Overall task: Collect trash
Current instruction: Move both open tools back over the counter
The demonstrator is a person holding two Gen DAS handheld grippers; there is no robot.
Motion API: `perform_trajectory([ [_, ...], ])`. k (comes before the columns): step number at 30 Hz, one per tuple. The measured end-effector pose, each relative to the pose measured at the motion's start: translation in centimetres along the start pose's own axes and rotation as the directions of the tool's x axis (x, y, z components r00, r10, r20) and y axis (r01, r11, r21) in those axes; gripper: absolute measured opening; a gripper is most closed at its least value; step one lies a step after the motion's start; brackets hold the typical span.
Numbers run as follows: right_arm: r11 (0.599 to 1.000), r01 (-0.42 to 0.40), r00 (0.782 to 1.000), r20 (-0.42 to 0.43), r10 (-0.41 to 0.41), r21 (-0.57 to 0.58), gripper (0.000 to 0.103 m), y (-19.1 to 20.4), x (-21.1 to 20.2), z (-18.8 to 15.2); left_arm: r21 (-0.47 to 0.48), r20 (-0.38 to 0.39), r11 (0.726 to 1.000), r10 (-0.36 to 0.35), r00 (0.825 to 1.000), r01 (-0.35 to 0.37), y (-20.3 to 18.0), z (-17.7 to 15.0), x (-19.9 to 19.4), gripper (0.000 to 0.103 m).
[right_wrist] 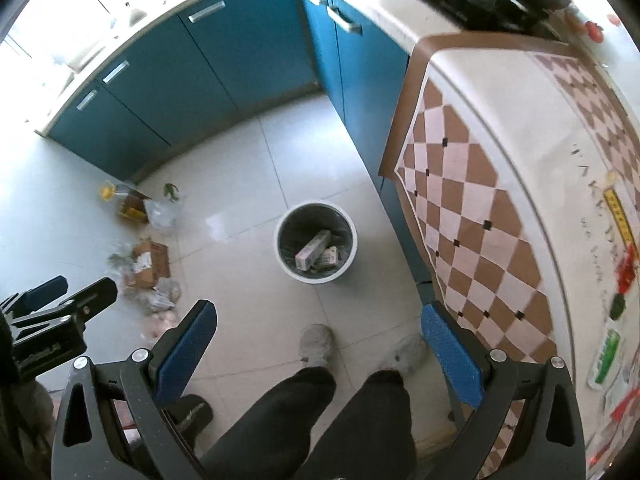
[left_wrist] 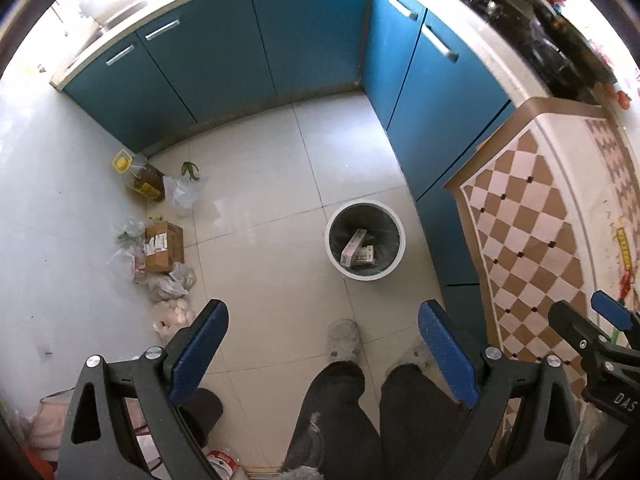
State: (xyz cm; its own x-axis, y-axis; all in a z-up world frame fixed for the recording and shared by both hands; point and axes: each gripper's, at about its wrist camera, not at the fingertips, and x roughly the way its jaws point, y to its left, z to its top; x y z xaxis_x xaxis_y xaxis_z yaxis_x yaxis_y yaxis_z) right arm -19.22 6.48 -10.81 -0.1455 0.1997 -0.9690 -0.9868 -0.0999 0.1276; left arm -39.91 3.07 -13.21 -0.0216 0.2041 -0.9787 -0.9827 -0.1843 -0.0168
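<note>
Blue cabinets [left_wrist: 256,52] wrap the corner, silver handles catching the light, under a pale bench [left_wrist: 472,44]. Right of the cabinets, a brown-and-white checkered cloth [left_wrist: 528,216] drapes down. Against the cabinets' left end stands an oil bottle [left_wrist: 140,178] with a yellow cap. Pale floor tiles [left_wrist: 260,168] spread before the cabinets, with grey slippers [right_wrist: 318,344] planted on them.

One round white waste bin [left_wrist: 365,239] with a dark liner stood on the floor, and two flat cardboard packets [left_wrist: 353,246] lay inside it. At the far left one yellow-capped plastic bottle of amber oil [left_wrist: 141,176] stood beside one brown cardboard box [left_wrist: 165,247]. Several clear plastic bags [left_wrist: 182,194] lay around them; their exact number could not be told. Two blue-padded tools were present, the left tool [left_wrist: 322,354] and the right tool [right_wrist: 318,354]. Two grey slippers [left_wrist: 343,338] showed below.
</note>
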Motion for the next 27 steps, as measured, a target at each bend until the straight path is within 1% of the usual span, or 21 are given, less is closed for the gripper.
perform_trajectory([
  [3, 0.999, -0.034, 0.999, 0.021, 0.034, -0.001, 0.103, -0.1, -2.2, -0.3, -0.004, 0.043, 1.000, -0.007, 0.999, 0.007, -0.5, -0.1, -2.8, 0.097],
  [5, 0.998, -0.064, 0.997, 0.039, 0.064, 0.006, 0.103, -0.6, -3.8, -0.4, 0.021, 0.079, 1.000, -0.022, 0.997, 0.021, -1.5, 0.1, -4.7, 0.097],
  [6, 0.996, -0.086, 0.995, 0.047, 0.085, 0.015, 0.103, -1.0, -4.6, -0.4, 0.040, 0.099, 0.999, -0.027, 0.995, 0.023, -2.2, 0.4, -5.5, 0.098],
  [7, 0.994, -0.108, 0.993, 0.054, 0.107, 0.026, 0.103, -1.4, -5.2, -0.2, 0.061, 0.126, 0.998, -0.032, 0.992, 0.025, -3.2, 0.8, -6.5, 0.103],
  [9, 0.986, -0.149, 0.986, 0.082, 0.143, 0.069, 0.103, -2.9, -6.9, -0.2, 0.104, 0.171, 0.994, -0.040, 0.984, 0.022, -5.5, 1.8, -8.0, 0.103],
  [11, 0.980, -0.168, 0.981, 0.112, 0.157, 0.103, 0.103, -4.6, -8.0, -0.1, 0.150, 0.199, 0.988, -0.060, 0.978, 0.030, -8.3, 2.8, -9.1, 0.103],
  [13, 0.972, -0.175, 0.976, 0.154, 0.152, 0.154, 0.103, -7.4, -9.8, -0.4, 0.199, 0.215, 0.979, -0.079, 0.973, 0.036, -11.8, 3.8, -10.0, 0.103],
  [15, 0.959, -0.173, 0.973, 0.189, 0.132, 0.225, 0.103, -11.3, -11.7, -1.2, 0.259, 0.209, 0.964, -0.124, 0.970, 0.068, -15.7, 4.4, -10.5, 0.103],
  [17, 0.941, -0.149, 0.974, 0.209, 0.087, 0.305, 0.103, -15.5, -13.1, -2.5, 0.317, 0.162, 0.941, -0.173, 0.971, 0.115, -20.4, 4.2, -10.2, 0.103],
  [19, 0.915, -0.120, 0.976, 0.214, 0.038, 0.385, 0.103, -19.7, -14.0, -4.3, 0.375, 0.090, 0.909, -0.228, 0.969, 0.180, -25.3, 3.6, -9.3, 0.103],
  [20, 0.890, -0.099, 0.978, 0.209, 0.004, 0.446, 0.103, -22.6, -14.5, -5.7, 0.408, 0.040, 0.889, -0.244, 0.969, 0.207, -27.9, 3.1, -8.6, 0.103],
  [22, 0.837, -0.076, 0.981, 0.191, -0.034, 0.541, 0.103, -27.3, -15.1, -8.3, 0.467, -0.052, 0.845, -0.267, 0.962, 0.260, -32.8, 1.6, -6.9, 0.103],
  [24, 0.760, -0.036, 0.985, 0.152, -0.083, 0.649, 0.103, -32.5, -15.3, -12.2, 0.517, -0.144, 0.802, -0.264, 0.954, 0.300, -37.6, -0.1, -4.8, 0.103],
  [25, 0.729, -0.021, 0.986, 0.135, -0.098, 0.684, 0.103, -34.4, -15.1, -13.3, 0.535, -0.187, 0.784, -0.254, 0.949, 0.315, -39.8, -0.8, -3.8, 0.103],
  [26, 0.685, -0.007, 0.987, 0.114, -0.111, 0.728, 0.103, -36.4, -15.0, -15.2, 0.548, -0.235, 0.768, -0.240, 0.942, 0.332, -41.8, -1.5, -2.7, 0.102],
  [27, 0.624, 0.002, 0.988, 0.094, -0.121, 0.781, 0.103, -38.7, -15.0, -17.7, 0.559, -0.267, 0.756, -0.225, 0.937, 0.341, -43.8, -2.5, -1.9, 0.102],
])
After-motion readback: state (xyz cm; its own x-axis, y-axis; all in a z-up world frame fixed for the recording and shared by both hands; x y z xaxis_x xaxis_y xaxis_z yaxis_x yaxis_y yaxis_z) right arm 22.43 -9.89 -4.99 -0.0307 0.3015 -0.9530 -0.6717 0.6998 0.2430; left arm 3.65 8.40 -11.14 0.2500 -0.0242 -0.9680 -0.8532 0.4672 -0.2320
